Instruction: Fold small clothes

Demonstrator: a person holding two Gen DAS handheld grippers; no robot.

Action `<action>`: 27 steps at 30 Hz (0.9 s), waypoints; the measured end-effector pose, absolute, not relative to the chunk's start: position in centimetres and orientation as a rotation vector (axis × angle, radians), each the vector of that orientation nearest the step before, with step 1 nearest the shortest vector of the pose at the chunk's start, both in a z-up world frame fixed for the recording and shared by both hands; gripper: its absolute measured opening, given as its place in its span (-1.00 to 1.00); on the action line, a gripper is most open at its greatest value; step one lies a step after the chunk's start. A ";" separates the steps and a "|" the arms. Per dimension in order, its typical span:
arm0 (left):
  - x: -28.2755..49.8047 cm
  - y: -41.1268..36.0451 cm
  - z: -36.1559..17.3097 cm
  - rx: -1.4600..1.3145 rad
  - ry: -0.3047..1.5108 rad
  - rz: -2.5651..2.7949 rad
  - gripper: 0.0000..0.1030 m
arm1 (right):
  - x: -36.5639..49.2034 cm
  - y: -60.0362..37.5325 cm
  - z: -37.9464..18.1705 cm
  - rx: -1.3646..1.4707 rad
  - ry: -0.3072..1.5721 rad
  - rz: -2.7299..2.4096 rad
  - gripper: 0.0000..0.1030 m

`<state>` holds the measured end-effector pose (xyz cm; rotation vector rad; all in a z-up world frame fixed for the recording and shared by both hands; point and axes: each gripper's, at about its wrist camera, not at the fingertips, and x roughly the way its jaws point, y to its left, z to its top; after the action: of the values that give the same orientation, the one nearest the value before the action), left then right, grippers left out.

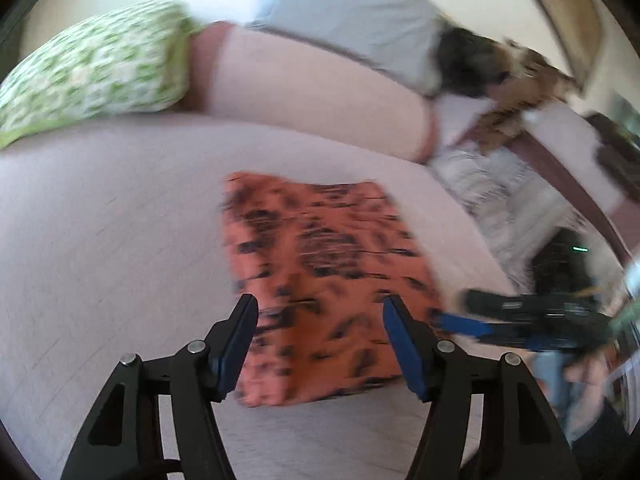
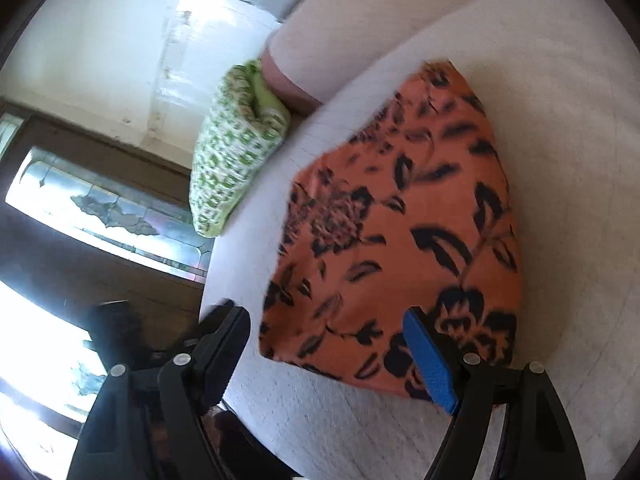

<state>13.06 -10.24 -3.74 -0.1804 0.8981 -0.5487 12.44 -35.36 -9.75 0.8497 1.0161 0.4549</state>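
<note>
An orange cloth with a black floral print (image 1: 320,280) lies flat as a folded rectangle on the pale bedsheet (image 1: 100,240). My left gripper (image 1: 320,320) is open and empty, hovering just above the cloth's near part. The right gripper (image 1: 472,324) shows at the cloth's right edge in the left wrist view. In the right wrist view the same cloth (image 2: 400,220) lies ahead, and my right gripper (image 2: 328,332) is open and empty over its near edge. Both views are motion-blurred.
A green-and-white patterned pillow (image 1: 92,68) and a pale pink pillow (image 1: 312,92) lie at the bed's head, with a grey pillow (image 1: 348,12) behind. A striped cloth (image 1: 492,196) lies at right. The bed edge (image 2: 216,280) drops to a dark floor by a window.
</note>
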 end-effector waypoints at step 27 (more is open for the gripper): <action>8.9 -9.6 -1.1 -0.033 0.886 -0.325 0.58 | 8.5 -35.2 -8.9 0.755 0.987 0.330 0.65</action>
<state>8.90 -9.62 -1.13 -0.0326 0.8861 -0.3248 8.53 -35.17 -8.90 0.7550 0.9870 0.3298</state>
